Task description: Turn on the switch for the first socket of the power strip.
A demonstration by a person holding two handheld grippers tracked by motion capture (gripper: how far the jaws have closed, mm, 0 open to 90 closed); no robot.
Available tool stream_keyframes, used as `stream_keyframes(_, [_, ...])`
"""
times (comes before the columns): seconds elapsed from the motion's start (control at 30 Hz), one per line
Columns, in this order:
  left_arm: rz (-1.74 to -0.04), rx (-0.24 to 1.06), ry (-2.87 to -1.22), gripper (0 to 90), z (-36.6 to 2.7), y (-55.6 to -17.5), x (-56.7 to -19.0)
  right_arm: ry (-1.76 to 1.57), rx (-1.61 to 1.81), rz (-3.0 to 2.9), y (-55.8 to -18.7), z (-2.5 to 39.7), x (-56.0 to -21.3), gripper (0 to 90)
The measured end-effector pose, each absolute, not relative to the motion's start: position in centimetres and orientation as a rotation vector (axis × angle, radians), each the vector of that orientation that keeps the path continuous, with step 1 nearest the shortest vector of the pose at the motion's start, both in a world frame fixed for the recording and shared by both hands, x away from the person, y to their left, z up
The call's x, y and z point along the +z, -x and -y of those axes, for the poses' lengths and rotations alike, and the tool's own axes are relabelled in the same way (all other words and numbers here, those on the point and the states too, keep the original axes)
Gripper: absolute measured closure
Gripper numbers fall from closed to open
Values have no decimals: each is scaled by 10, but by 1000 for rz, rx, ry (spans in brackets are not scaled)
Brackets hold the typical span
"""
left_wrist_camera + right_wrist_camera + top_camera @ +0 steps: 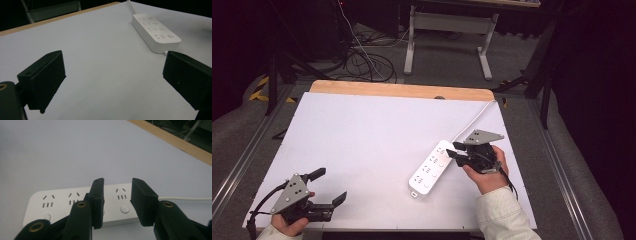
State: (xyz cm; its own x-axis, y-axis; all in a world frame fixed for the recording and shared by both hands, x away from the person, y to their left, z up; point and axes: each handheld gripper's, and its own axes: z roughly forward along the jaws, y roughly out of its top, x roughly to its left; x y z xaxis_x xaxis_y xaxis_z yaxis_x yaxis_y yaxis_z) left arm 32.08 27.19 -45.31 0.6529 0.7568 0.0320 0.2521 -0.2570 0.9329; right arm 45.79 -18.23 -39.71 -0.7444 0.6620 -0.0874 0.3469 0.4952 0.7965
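Right gripper view: right tool covers one socket group of the power strip; cord cut at right edge. Left gripper view: strip's socket markings blurred. High view: both forearms cut at bottom edge.

**Count of items on and around the white table**

- Table, white top with wooden far edge: 1.
- Power strip, white, on the table's right half: 1, bearing four socket groups and four round buttons; its white cord runs to the table's far edge: 1.
- Grippers at the table's near edge: 2, left gripper and right gripper.
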Motion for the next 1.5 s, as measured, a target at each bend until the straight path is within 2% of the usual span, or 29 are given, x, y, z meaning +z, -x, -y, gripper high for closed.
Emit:
stream_keyframes(0.2, [-807,597,-1816,49,-272,-321,-453,-891,1080,-2408,-470,178,-405,868])
stream_keyframes(0.27, [-807,597,-1816,49,-272,-321,-453,-914,1035,-2407,-473,175,-409,900])
stream_keyframes(0.83, [-808,598,-1817,49,-272,-321,-453,-1008,915,-2448,-495,167,-433,900])
stream_keyframes(1.5, [-804,600,-1824,49,-272,-322,-453,-1030,839,-2467,-500,164,-445,900])
